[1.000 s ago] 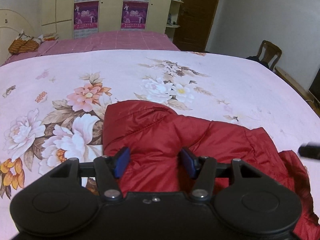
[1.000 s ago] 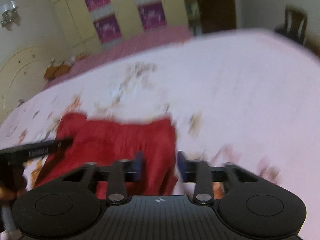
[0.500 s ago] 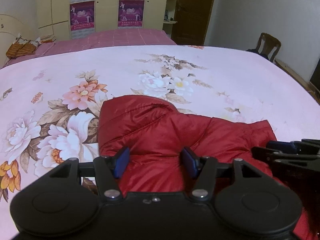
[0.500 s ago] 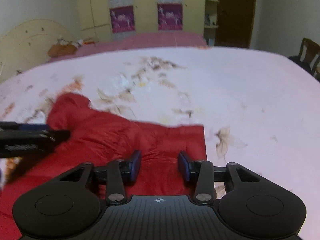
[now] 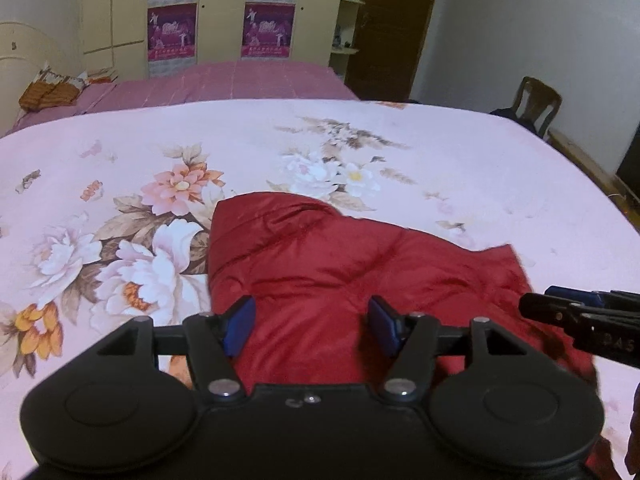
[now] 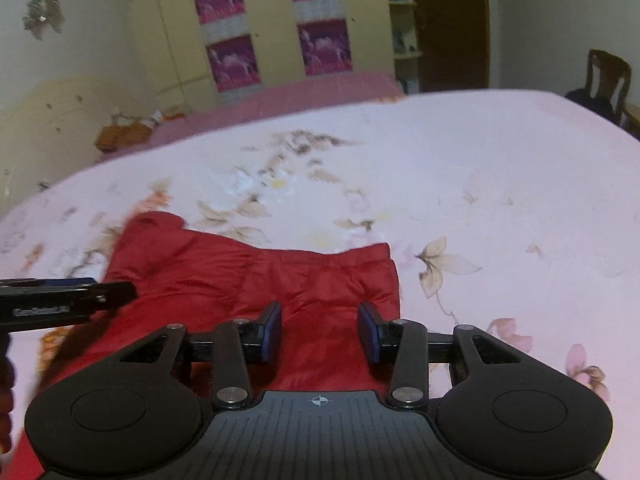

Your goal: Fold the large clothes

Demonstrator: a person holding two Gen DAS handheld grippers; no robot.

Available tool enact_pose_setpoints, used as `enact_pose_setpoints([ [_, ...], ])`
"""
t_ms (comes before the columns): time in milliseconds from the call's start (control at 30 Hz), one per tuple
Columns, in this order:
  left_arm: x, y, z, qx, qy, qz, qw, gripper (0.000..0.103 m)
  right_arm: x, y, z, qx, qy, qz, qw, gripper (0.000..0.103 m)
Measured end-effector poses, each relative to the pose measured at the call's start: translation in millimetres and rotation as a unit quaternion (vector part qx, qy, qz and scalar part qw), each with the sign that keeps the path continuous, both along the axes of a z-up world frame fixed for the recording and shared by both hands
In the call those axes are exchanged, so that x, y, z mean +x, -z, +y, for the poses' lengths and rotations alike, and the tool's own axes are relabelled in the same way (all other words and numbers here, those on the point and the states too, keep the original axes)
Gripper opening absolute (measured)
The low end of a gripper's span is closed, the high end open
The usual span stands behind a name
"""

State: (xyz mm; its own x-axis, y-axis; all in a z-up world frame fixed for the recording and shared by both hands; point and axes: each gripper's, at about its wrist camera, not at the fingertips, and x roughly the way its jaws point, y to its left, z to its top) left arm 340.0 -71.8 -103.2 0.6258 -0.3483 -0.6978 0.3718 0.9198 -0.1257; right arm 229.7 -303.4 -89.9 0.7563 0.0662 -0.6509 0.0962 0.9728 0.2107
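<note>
A red puffy jacket (image 5: 320, 268) lies spread on the floral pink bedsheet (image 5: 120, 184), hood end at the far left. My left gripper (image 5: 312, 328) is open and empty, just above the jacket's near left part. My right gripper (image 6: 318, 334) is open and empty, above the jacket (image 6: 248, 280) near its right edge. The right gripper's tip shows at the right edge of the left wrist view (image 5: 560, 308). The left gripper's tip shows at the left edge of the right wrist view (image 6: 116, 292). The jacket's near edge is hidden under both grippers.
A second bed with a purple cover (image 5: 224, 80) stands behind, with a brown bundle (image 5: 48, 88) on it. A wardrobe with posters (image 5: 224, 28) and a dark door (image 5: 392, 28) line the back wall. A wooden chair (image 5: 536, 104) stands at the right.
The right gripper has swung in from the right and settled over the jacket's right part. The left gripper has hardly moved and stays open.
</note>
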Motion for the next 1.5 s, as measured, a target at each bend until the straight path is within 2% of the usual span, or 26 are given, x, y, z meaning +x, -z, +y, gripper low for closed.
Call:
enact_pose_setpoints([
  [233, -42, -15, 2, -0.009, 0.015, 0.004, 0.9998, 0.064, -47, -14, 16, -0.006, -0.046, -0.003, 0.999, 0.042],
  [367, -71, -15, 11, -0.013, 0.020, 0.017, 0.9996, 0.064, -75, -11, 23, -0.013, -0.068, 0.011, 0.998, 0.042],
  [533, -100, -4, 22, 0.000, 0.028, 0.030, 0.9992, 0.067, -104, 3, 27, -0.010, -0.090, 0.039, 0.995, 0.042],
  [733, -102, 17, 25, 0.015, 0.026, 0.039, 0.9988, 0.076, -109, 33, 28, -0.013, -0.110, 0.078, 0.991, 0.042],
  [833, -100, 15, 26, 0.014, 0.022, 0.046, 0.9986, 0.077, -107, 29, 21, -0.001, -0.120, 0.092, 0.988, 0.042],
  [900, -99, 9, 28, 0.005, 0.011, 0.053, 0.9985, 0.079, -107, 21, 7, 0.030, -0.112, 0.093, 0.989, 0.042],
  [933, -98, 7, 29, 0.000, 0.005, 0.056, 0.9984, 0.082, -109, 15, -1, 0.047, -0.102, 0.087, 0.990, 0.048],
  [967, -96, 4, 31, -0.006, -0.003, 0.059, 0.9982, 0.086, -110, 9, -8, 0.056, -0.090, 0.078, 0.991, 0.058],
  [1000, -93, 1, 33, -0.016, -0.011, 0.062, 0.9979, 0.088, -110, 2, -15, 0.065, -0.077, 0.063, 0.993, 0.081],
  [1033, -90, 0, 35, -0.029, -0.020, 0.066, 0.9972, 0.092, -108, -2, -19, 0.070, -0.071, 0.050, 0.994, 0.086],
  [1133, -78, 1, 38, -0.051, -0.043, 0.079, 0.9947, 0.093, -89, -4, -30, 0.097, -0.061, 0.042, 0.993, 0.086],
  [1267, -61, 12, 40, -0.086, -0.053, 0.109, 0.9889, 0.093, -53, 18, -42, 0.158, -0.048, 0.059, 0.985, 0.086],
  [1367, -56, 21, 40, -0.109, -0.053, 0.124, 0.9848, 0.088, -30, 40, -51, 0.222, -0.042, 0.068, 0.972, 0.086],
  [1433, -57, 25, 40, -0.116, -0.056, 0.124, 0.9839, 0.086, -19, 54, -57, 0.274, -0.040, 0.081, 0.958, 0.086],
  [1500, -58, 27, 40, -0.123, -0.062, 0.124, 0.9827, 0.083, -14, 61, -60, 0.296, -0.037, 0.080, 0.951, 0.086],
])
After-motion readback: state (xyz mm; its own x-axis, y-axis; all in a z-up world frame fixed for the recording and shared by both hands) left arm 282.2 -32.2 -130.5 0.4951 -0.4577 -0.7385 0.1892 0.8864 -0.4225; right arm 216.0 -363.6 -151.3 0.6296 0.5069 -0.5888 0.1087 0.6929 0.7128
